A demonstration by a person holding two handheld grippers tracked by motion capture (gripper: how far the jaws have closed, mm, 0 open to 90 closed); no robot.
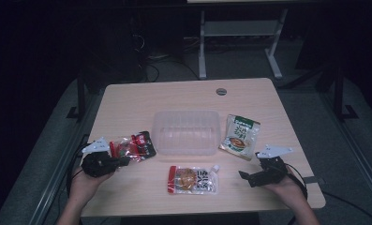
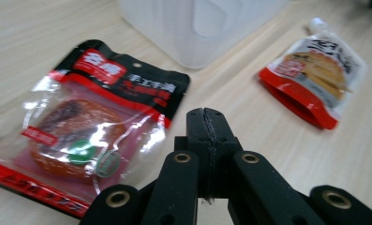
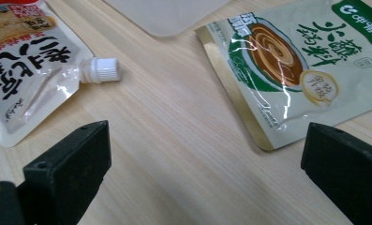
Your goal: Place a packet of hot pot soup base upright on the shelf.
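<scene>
A person holds 2 grippers over a wooden surface (image 1: pixel 127 101) carrying 3 food packs and a clear tub (image 1: pixel 187 131). The left gripper (image 1: pixel 120 161), jaws pressed together on nothing, sits just beside the red pack (image 2: pixel 92 126), which lies flat left of the tub, its long axis running from the gripper toward the tub, black header end nearest the tub. The right gripper (image 1: pixel 245 176), jaws wide, hovers near the green pack (image 3: pixel 296 70) and the spout pouch (image 3: pixel 29 61), whose white cap points toward it. The risk, as it looks: closed jaws pushed forward would shove the slick red pack along the surface rather than pick it up, and a flat film edge may slip from a shallow pinch.
</scene>
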